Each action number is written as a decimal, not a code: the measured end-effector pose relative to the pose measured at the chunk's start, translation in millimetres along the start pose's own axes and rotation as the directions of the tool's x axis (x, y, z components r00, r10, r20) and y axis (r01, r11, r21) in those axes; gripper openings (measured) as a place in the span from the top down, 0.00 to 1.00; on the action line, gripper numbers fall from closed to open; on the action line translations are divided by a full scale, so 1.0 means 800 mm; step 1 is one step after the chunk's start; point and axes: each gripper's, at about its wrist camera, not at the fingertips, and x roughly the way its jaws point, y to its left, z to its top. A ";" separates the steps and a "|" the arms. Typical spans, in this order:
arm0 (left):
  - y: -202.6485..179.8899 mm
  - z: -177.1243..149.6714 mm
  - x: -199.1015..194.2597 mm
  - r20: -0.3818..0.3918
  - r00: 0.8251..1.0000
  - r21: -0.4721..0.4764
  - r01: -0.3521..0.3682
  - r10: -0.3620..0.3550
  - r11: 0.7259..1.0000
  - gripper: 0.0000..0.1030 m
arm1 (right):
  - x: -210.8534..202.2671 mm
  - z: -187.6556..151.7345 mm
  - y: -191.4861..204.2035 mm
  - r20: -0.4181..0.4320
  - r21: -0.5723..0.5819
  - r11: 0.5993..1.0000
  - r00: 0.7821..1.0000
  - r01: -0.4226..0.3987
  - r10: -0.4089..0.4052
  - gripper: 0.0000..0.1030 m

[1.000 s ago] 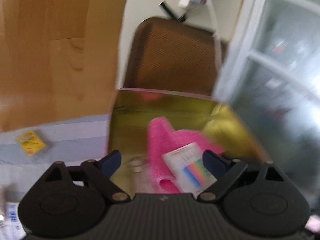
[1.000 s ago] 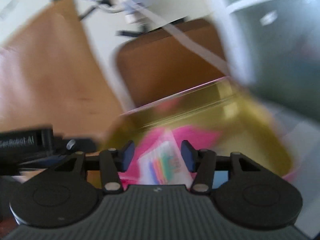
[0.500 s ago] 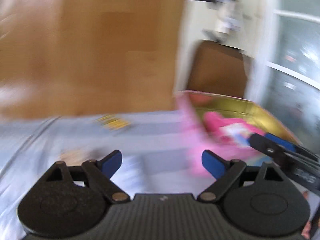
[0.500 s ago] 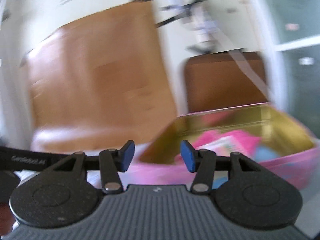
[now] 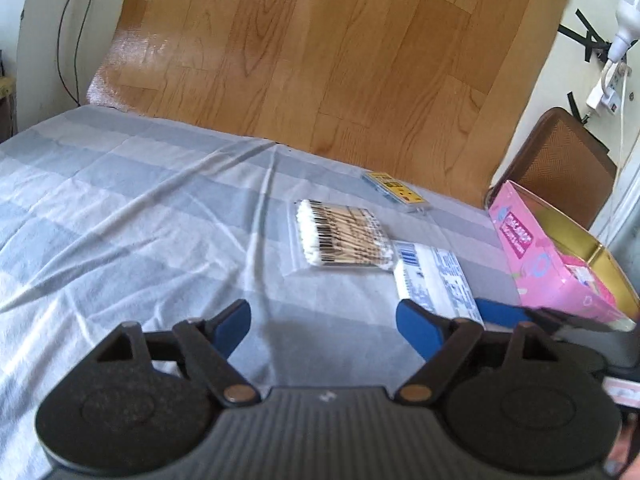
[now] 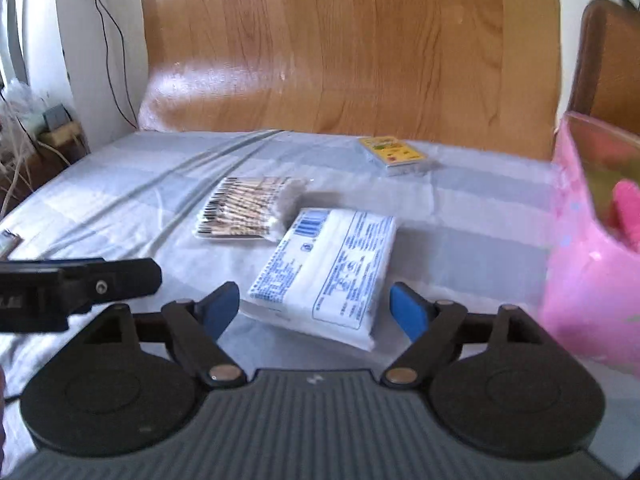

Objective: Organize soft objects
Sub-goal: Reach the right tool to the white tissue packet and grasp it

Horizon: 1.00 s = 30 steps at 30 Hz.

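Note:
A white tissue pack with blue print [image 6: 332,268] lies on the grey-blue cloth, just ahead of my open, empty right gripper [image 6: 316,312]; it also shows in the left wrist view [image 5: 436,280]. A clear bag of cotton swabs [image 5: 340,238] [image 6: 248,208] lies beyond it. A small yellow pack [image 5: 396,192] [image 6: 394,154] lies farther back. The pink box with a gold inside [image 5: 560,264] [image 6: 592,240] stands at the right, with something pink in it. My left gripper [image 5: 324,328] is open and empty over bare cloth, left of the tissue pack.
A wooden board [image 5: 320,60] leans behind the table. A brown chair back [image 5: 560,164] stands behind the pink box. Cables and clutter [image 6: 24,132] lie off the table's left edge. The left gripper's body [image 6: 76,288] shows at the left of the right wrist view.
Both grippers have swung left, away from above the pink box, and now face the items on the cloth. The right gripper's fingers have opened wider.

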 end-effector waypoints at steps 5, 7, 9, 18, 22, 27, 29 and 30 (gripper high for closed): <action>-0.006 -0.004 0.003 -0.041 0.997 0.015 0.059 -0.058 0.998 0.22 | -0.028 -0.019 -0.012 -0.005 -0.029 0.999 0.999 0.035 -0.035 0.97; -0.014 -0.005 0.011 -0.083 0.992 0.007 0.099 -0.098 0.995 0.22 | -0.045 -0.032 -0.029 -0.007 0.058 0.998 1.000 -0.015 0.016 0.97; -0.026 -0.008 0.018 -0.113 0.982 0.002 0.149 -0.148 0.989 0.21 | -0.063 -0.047 -0.037 0.018 0.072 0.997 1.000 -0.001 0.000 0.97; -0.069 0.035 0.055 -0.059 0.998 0.161 0.000 0.010 0.987 0.16 | -0.067 -0.040 -0.033 0.066 0.024 0.999 0.998 0.023 -0.025 0.60; -0.062 0.051 0.098 -0.215 0.974 0.139 0.108 -0.076 0.984 0.17 | -0.044 -0.029 -0.027 0.056 0.001 1.000 0.998 0.021 -0.021 0.53; -0.082 0.050 0.122 -0.242 0.960 0.196 0.190 -0.140 0.962 0.26 | -0.011 -0.017 -0.019 0.037 -0.074 0.996 0.998 0.057 -0.054 0.39; -0.088 0.051 0.126 -0.233 0.960 0.192 0.205 -0.158 0.960 0.39 | -0.001 -0.012 -0.014 0.035 -0.107 0.993 0.998 0.056 -0.053 0.39; -0.091 0.050 0.126 -0.233 0.958 0.191 0.212 -0.166 0.958 0.43 | 0.002 -0.010 -0.012 0.035 -0.113 0.993 0.999 0.042 -0.038 0.42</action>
